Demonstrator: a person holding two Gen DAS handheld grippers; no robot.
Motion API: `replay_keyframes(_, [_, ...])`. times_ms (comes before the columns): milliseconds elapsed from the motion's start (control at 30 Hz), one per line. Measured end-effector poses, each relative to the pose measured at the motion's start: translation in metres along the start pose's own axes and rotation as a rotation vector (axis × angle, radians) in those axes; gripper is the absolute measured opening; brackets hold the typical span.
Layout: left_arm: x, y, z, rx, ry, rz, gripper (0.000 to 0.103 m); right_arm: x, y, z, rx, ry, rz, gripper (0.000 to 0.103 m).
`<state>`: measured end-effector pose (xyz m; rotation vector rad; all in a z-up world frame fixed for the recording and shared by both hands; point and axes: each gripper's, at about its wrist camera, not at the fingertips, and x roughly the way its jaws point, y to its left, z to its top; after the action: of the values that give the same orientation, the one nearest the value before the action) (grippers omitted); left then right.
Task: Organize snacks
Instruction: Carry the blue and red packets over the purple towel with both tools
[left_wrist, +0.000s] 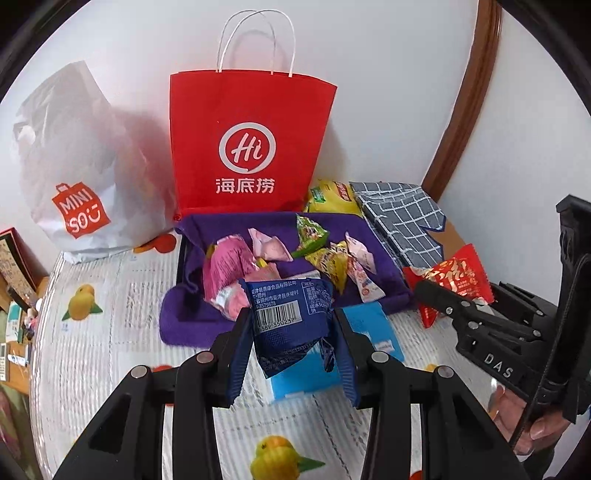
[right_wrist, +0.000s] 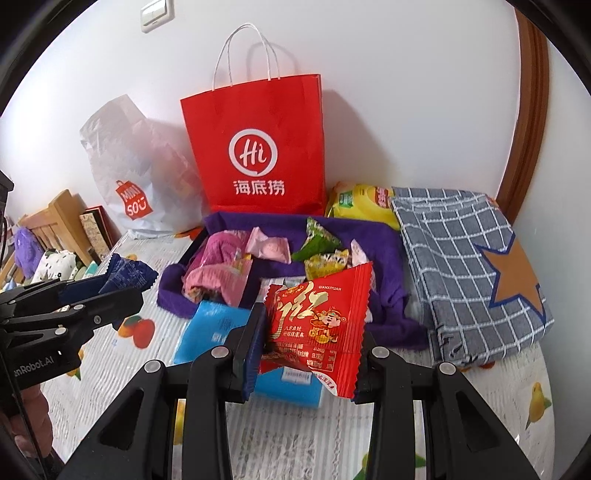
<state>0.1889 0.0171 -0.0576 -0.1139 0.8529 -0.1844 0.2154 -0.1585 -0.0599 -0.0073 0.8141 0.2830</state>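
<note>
Two hand-held grippers, each carrying one wrapped snack above the fruit-print table cover (left_wrist: 110, 369). The left gripper (left_wrist: 291, 332), low in the centre of the left wrist view, is clenched on a dark blue packet (left_wrist: 291, 314), pinched at its sides with the barcode face showing. The right gripper (right_wrist: 310, 343), low in the centre of the right wrist view, is clamped on a red packet (right_wrist: 325, 321); it also appears at the right edge of the left view. Behind both, in mid-frame, loose sweets lie on a purple cloth (right_wrist: 373, 236), and a light blue packet (right_wrist: 210, 325) lies flat on the cover just before it. A red paper bag (right_wrist: 258, 147) stands upright against the wall, top centre, with a white plastic bag (right_wrist: 129, 177) to its left and a folded checked cloth (right_wrist: 461, 258) to the right. The likely step is carrying both packets to a container, probably one of the bags. To do it well, hold the pinch steady, since soft wrappers slip, keep the two grippers apart, and clear the bag's rim before letting go.
</note>
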Motion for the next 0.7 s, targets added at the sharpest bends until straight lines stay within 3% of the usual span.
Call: replay_keyframes(700, [0.062,0.027,0.072,-0.019,0.004,0.025,0.039,0.053,-0.013,0.078,0.038,-0.027,0.008,0.036])
